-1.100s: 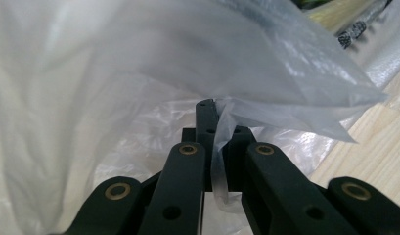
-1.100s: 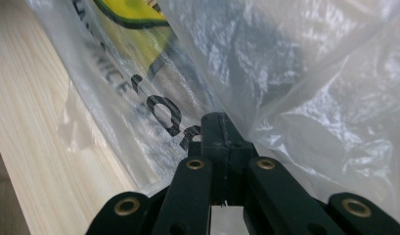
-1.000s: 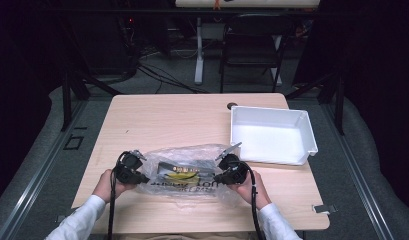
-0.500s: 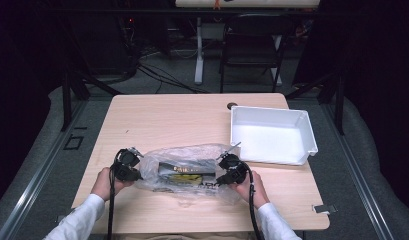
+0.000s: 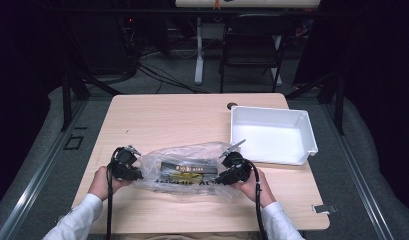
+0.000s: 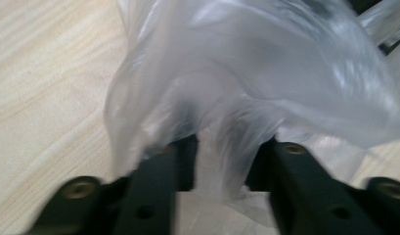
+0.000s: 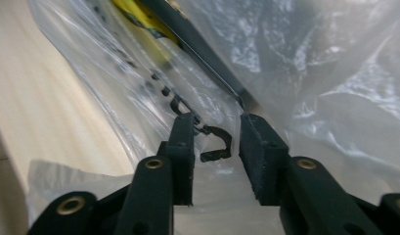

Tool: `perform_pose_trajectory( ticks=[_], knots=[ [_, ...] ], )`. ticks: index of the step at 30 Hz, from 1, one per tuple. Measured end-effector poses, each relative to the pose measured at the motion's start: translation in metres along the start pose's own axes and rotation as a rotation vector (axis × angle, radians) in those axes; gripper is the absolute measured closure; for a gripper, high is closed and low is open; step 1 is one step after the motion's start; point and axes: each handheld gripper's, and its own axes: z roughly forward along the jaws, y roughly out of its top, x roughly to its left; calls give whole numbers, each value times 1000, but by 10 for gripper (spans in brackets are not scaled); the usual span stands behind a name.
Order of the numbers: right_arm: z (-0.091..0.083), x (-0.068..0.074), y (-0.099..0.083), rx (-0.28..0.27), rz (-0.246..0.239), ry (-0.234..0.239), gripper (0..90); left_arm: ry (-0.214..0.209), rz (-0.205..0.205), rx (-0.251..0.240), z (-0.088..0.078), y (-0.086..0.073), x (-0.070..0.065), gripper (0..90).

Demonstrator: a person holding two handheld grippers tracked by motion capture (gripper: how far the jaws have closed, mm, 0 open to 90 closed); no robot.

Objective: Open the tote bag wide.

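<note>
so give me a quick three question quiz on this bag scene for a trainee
1. True or false: the bag lies inside the tray.
2. Which grippers have film between their jaws? A) left only B) right only C) both
3. Fill in: the tray sits on the table to the bag's ____ in the high view.

Key:
1. False; it lies on the table, beside the tray.
2. C; left gripper and right gripper, jaws just opened, gaps showing.
3. right

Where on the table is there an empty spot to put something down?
The far half of the table, beyond the plastic bag and left of the white tray, is bare. So is the near right corner. It is crowded near the front, where the left gripper and right gripper flank the bag.
</note>
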Motion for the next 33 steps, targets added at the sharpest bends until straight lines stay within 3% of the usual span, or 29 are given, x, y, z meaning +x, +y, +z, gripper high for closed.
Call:
perform_pose_trajectory(
  ticks=[3,8,11,13,14,16,19,22,28,29,33],
  knots=[
    [-13,6,2,-44,-40,12,605,-3,11,-17,-5,1,-3,600],
    [-35,14,2,-114,-101,2,559,-14,15,-42,-11,1,-8,563],
    [-49,21,2,-195,-135,-44,521,-12,12,-62,-15,2,-9,551],
    [-52,22,4,-248,-152,-143,505,-9,13,-70,-15,3,-8,552],
    [-51,22,5,-263,-146,-164,490,-5,7,-77,-15,4,-8,558],
    [-44,19,9,-260,-142,-258,492,-4,6,-84,-14,6,-7,568],
    [-29,9,15,-243,-108,-308,583,8,-2,-108,-12,9,-4,601],
    [-16,-2,19,-212,-50,-337,671,22,-6,-121,-8,13,-1,664],
    [9,-21,16,-137,46,-376,743,45,-15,-77,6,18,4,727],
    [12,-23,15,-139,53,-374,754,51,-17,-67,8,19,6,738],
    [24,-27,12,-44,51,-358,802,61,-51,-12,18,17,15,764]
  ],
)
